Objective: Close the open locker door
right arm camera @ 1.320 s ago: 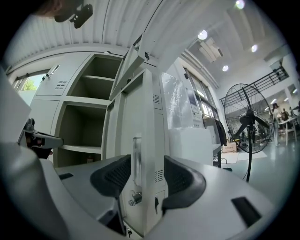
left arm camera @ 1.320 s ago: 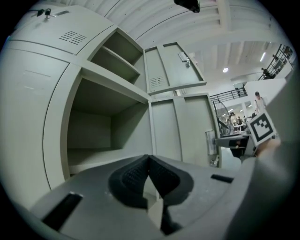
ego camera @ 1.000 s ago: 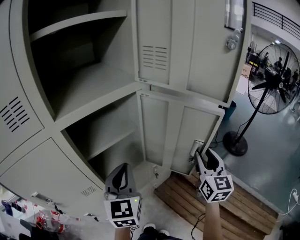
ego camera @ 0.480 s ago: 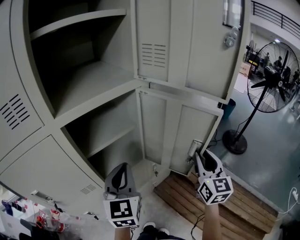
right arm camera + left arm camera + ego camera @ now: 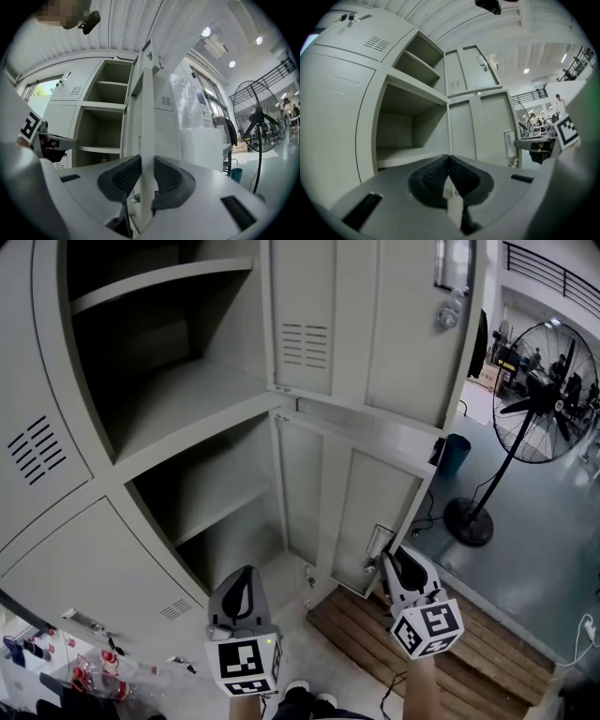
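Observation:
The grey lockers have two doors standing open. The lower open door point(image 5: 375, 507) hangs out to the right of its empty compartment point(image 5: 211, 502). My right gripper point(image 5: 396, 563) is at this door's lower free edge, by its latch. In the right gripper view the door's thin edge point(image 5: 146, 108) runs upright between the jaws of the right gripper point(image 5: 146, 174), which are closing, with both pads against the metal. My left gripper point(image 5: 242, 592) hangs low in front of the lockers, shut and empty, with its pads meeting in the left gripper view point(image 5: 448, 164).
The upper locker door point(image 5: 375, 324) is open too, with a padlock point(image 5: 448, 313) on it. A wooden pallet point(image 5: 375, 634) lies under the lockers. A standing fan point(image 5: 539, 399) and a blue bin point(image 5: 455, 454) are to the right on the shiny floor.
The right gripper's jaws have narrowed around the lower door's edge. The gripper and the door's free edge have shifted slightly left. The left gripper has stayed put.

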The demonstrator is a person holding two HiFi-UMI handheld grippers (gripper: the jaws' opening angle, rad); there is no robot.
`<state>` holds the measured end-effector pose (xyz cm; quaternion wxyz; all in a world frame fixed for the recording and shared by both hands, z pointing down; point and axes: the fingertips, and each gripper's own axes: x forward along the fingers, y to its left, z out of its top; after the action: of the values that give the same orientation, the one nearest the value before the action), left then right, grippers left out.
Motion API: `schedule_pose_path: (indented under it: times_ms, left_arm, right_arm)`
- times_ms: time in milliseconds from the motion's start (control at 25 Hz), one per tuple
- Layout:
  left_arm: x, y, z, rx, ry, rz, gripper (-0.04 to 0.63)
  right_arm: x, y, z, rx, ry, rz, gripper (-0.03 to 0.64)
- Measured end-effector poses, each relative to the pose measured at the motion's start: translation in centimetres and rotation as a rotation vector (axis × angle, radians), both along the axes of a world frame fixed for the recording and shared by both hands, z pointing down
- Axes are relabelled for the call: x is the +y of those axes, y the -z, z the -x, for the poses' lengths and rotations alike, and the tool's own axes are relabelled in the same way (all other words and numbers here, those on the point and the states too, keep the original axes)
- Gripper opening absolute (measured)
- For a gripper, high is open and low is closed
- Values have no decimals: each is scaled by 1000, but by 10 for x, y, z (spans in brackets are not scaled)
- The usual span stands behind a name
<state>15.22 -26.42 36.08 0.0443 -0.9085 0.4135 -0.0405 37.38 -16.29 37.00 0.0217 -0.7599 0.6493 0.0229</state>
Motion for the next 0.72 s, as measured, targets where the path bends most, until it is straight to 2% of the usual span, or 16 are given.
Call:
schedule_pose_path:
  times_ms: [400,720]
  left_arm:
    - [16,-3,15,1,29,5,2]
    - [24,-4,29,2,63,6,2]
  right_arm:
    - [12,1,44,25,85,6,100]
    - [16,2,81,26,190,-3,100]
